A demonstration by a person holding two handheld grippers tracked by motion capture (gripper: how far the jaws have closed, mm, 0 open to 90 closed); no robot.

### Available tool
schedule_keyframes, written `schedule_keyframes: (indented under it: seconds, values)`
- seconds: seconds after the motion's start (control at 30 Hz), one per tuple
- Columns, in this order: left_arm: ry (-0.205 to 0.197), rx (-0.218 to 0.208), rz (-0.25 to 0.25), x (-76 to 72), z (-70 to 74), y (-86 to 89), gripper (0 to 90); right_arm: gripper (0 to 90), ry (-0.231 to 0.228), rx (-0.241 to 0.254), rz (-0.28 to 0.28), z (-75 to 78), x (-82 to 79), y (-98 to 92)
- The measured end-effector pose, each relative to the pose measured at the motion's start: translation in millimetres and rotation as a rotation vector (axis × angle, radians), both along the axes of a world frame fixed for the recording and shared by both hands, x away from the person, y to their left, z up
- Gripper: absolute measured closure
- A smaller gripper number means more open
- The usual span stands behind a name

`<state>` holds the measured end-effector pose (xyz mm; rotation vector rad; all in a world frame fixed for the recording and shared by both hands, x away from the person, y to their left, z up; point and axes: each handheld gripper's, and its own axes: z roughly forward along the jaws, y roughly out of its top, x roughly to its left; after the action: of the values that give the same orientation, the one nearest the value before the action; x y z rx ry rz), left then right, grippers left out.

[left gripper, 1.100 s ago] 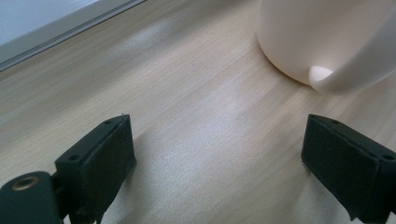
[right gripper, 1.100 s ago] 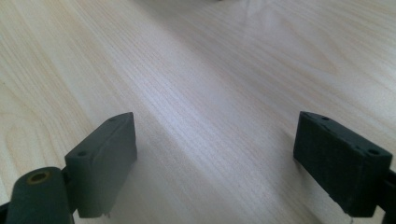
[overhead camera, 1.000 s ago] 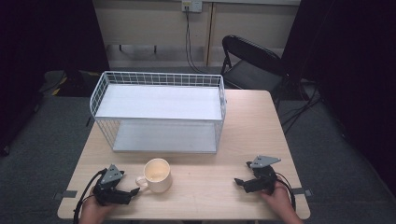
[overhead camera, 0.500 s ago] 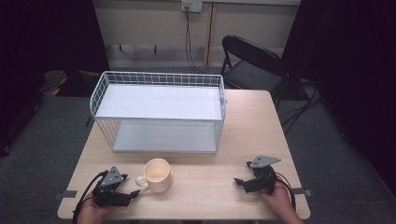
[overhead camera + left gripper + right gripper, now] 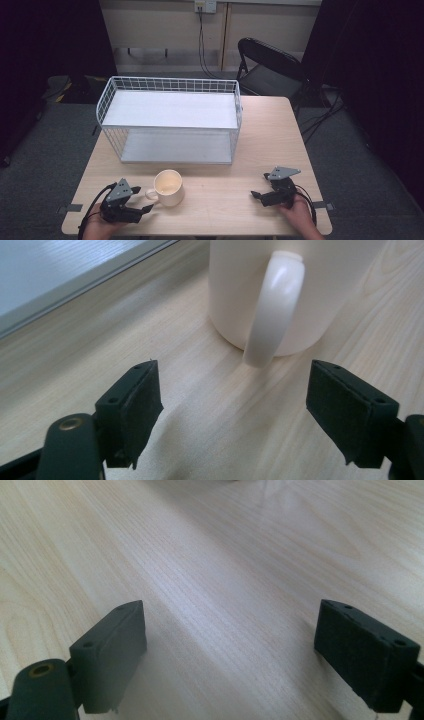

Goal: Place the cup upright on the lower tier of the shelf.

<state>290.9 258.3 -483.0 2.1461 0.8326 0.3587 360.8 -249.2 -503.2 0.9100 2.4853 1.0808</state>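
Observation:
A cream mug (image 5: 168,187) stands upright near the front of the wooden table (image 5: 225,215), its handle (image 5: 272,315) turned toward my left gripper (image 5: 146,204). In the left gripper view the mug (image 5: 300,285) is close. The handle hangs just ahead of the gap between the two black jaws of the left gripper (image 5: 235,385). Those jaws have just been closing a little; they stand wide apart and neither pad touches the handle. My right gripper (image 5: 257,196) rests at the front right, open (image 5: 230,630) over bare wood.
A white wire basket (image 5: 172,78) with a white floor stands across the middle and back of the table, just behind the mug. A black folding chair (image 5: 270,65) sits beyond the far right corner. Bare wood lies between the two grippers.
The left gripper has shifted very slightly by the mug's handle. The mug and the right gripper have kept their places.

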Motion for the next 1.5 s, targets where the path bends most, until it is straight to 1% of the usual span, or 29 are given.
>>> schedule_keyframes:
  seconds: [0.07,0.23,0.4,0.5,0.53,0.57,0.67,0.93,1.17,1.2,1.27,1.5]
  values:
    - [0.009,-0.025,-0.007,-0.6,2.9,-0.9,22.3,12.6,0.0,0.0,0.0,0.0,0.0,0.0]
    - [0.007,-0.038,-0.018,-1.6,6.3,-3.1,22.9,12.6,0.0,0.0,0.0,0.0,0.0,0.0]
    - [0.008,-0.063,-0.023,-1.3,9.7,-4.3,25.0,12.7,0.0,0.0,0.0,0.0,0.0,0.0]
    - [0.001,-0.06,-0.025,-1.5,11.5,-5.1,26.0,12.7,0.0,0.0,0.0,0.0,0.0,0.0]
    - [0.002,-0.069,-0.032,-1.2,11.9,-4.7,26.8,12.7,0.0,0.0,0.0,0.0,0.0,0.0]
    - [0.004,-0.077,-0.028,-1.2,12.2,-4.8,27.8,12.7,0.0,0.0,0.0,0.0,0.0,0.0]
    - [-0.003,-0.078,-0.029,-0.5,14.0,-4.0,29.1,12.6,0.0,0.0,0.0,0.0,0.0,0.0]
    - [-0.012,-0.1,-0.034,2.5,18.1,-3.0,31.6,12.6,0.0,0.0,0.0,0.0,0.0,0.0]
    - [0.0,-0.107,-0.043,4.5,19.3,-2.6,34.0,12.7,0.0,0.0,0.0,0.0,0.0,0.0]
    - [-0.001,-0.108,-0.043,4.8,19.6,-2.3,34.0,12.7,0.0,0.0,0.0,0.0,0.0,0.0]
    - [0.001,-0.121,-0.044,5.3,20.3,-1.7,35.4,12.6,0.0,0.0,0.0,0.0,0.0,0.0]
    - [-0.003,-0.126,-0.055,6.2,21.4,-2.4,39.2,12.7,0.0,0.0,0.0,0.0,-0.1,0.0]
